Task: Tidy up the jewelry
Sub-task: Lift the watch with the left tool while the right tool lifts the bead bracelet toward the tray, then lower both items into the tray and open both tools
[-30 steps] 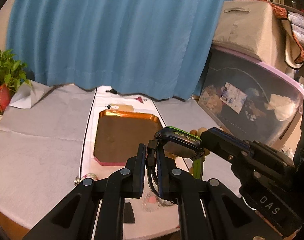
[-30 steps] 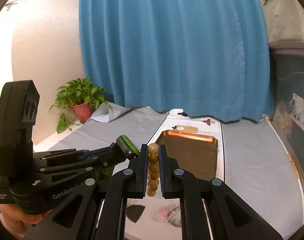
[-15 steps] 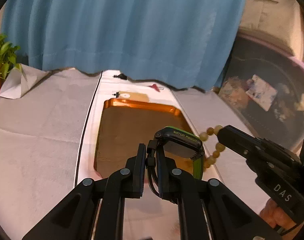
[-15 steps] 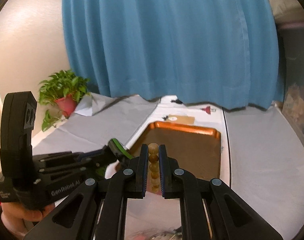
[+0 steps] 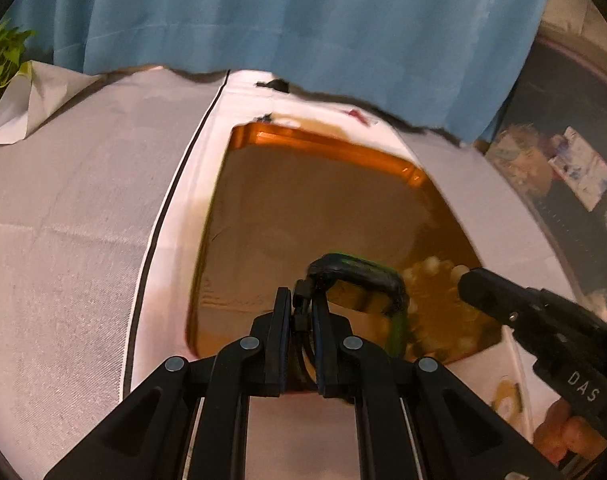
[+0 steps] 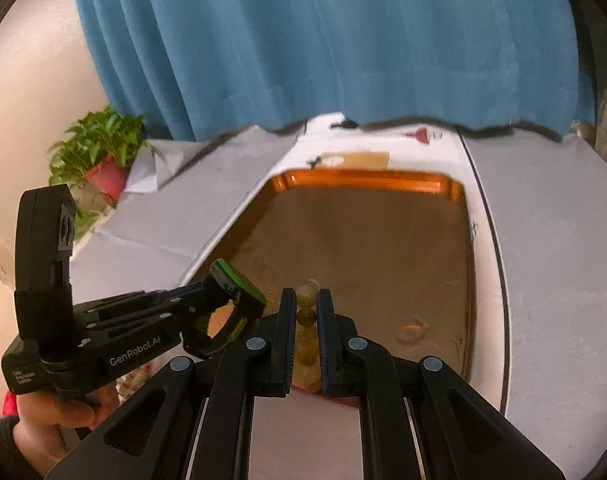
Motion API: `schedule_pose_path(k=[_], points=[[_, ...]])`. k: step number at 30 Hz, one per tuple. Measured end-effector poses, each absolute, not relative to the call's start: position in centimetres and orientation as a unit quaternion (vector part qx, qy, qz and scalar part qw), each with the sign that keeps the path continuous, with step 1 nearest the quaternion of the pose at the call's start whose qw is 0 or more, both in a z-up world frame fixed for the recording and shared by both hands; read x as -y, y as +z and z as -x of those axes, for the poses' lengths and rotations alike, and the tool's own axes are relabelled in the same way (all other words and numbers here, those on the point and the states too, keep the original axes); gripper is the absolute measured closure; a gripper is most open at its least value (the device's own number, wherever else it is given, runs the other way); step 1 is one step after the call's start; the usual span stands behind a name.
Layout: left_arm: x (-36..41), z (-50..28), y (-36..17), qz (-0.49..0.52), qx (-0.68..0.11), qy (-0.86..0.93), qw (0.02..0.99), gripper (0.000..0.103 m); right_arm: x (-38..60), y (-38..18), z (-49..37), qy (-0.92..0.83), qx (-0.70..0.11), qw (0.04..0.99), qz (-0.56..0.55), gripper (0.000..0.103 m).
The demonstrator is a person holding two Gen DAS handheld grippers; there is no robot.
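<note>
**Operator:** Jewelry first: in the left wrist view my left tongs (image 5: 302,312) are clenched on the strap of the black-and-green watch (image 5: 357,280), which hangs just above the near end of the copper tray (image 5: 327,142). The bead bracelet (image 5: 435,276) shows beside it, blurred, at the tip of the other tongs, over the tray's near right corner.

**Partner:** And the other camera?

**Operator:** In the right wrist view the right tongs (image 6: 306,312) are clenched on that bracelet (image 6: 306,306), beads stacked between the jaws above the tray floor (image 6: 363,240). The left tongs (image 6: 223,300) carry the watch (image 6: 233,292) over the tray's near left edge. A small gold piece (image 6: 413,330) already lies near the right wall.

**Partner:** How would you set them down?

**Operator:** I'd say lower both until each piece rests on the floor, keep them apart and clear of the gold piece, then release gently so the beads don't roll. The tray sits on the white runner (image 6: 483,216) on the bench; I'd avoid knocking its rim.
</note>
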State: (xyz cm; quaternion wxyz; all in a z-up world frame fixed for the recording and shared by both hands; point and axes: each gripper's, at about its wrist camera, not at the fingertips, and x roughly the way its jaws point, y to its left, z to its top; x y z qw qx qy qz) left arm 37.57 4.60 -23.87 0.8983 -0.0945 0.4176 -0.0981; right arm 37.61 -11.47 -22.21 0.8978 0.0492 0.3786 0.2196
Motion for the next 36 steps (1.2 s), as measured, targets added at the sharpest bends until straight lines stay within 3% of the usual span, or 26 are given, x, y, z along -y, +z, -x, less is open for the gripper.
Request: schedule_pose_path(k=[9,12,13,15,17,19,20,27,31,36], points=[[-4.4,-37.3,-23.7,0.073,-0.408,-0.095,0.905,0.092,11.2,-24.5,-38.3,0.178,-0.411,0.894,-0.012,0.091],[-4.9,-37.2,-23.6,0.078,-0.408,-0.07,0.907,0.074,11.7,-24.6,-38.2,0.164,-0.411,0.897,-0.009,0.091],[-5.1,-37.1,-23.5,0.081,-0.405,-0.068,0.908,0.064,12.0,-24.5,-38.1,0.164,-0.41,0.897,-0.013,0.09],[-5.2,-36.8,-23.2,0.087,-0.401,-0.075,0.909,0.058,12.4,-24.4,-37.8,0.161,-0.407,0.899,-0.022,0.085],[-5.1,-36.2,-22.8,0.082,-0.395,-0.077,0.912,0.054,12.8,-24.2,-37.3,0.161,-0.404,0.9,-0.03,0.073],[-4.9,-35.4,-22.4,0.072,-0.388,-0.077,0.915,0.054,13.1,-24.0,-36.7,0.161,-0.399,0.902,-0.031,0.053],[-4.9,-34.9,-22.2,0.076,-0.383,-0.081,0.917,0.054,13.1,-23.8,-36.3,0.162,-0.394,0.904,-0.03,0.049],[-4.9,-31.0,-19.7,0.076,-0.336,-0.091,0.934,0.049,13.1,-20.9,-32.0,0.204,-0.347,0.915,-0.021,0.048],[-4.7,-28.2,-19.0,0.068,-0.334,-0.084,0.936,0.049,13.2,-19.9,-29.3,0.211,-0.341,0.916,-0.022,0.033],[-4.8,-23.9,-17.9,0.088,-0.338,-0.09,0.933,0.046,14.3,-18.8,-25.3,0.208,-0.33,0.919,-0.055,0.031]])
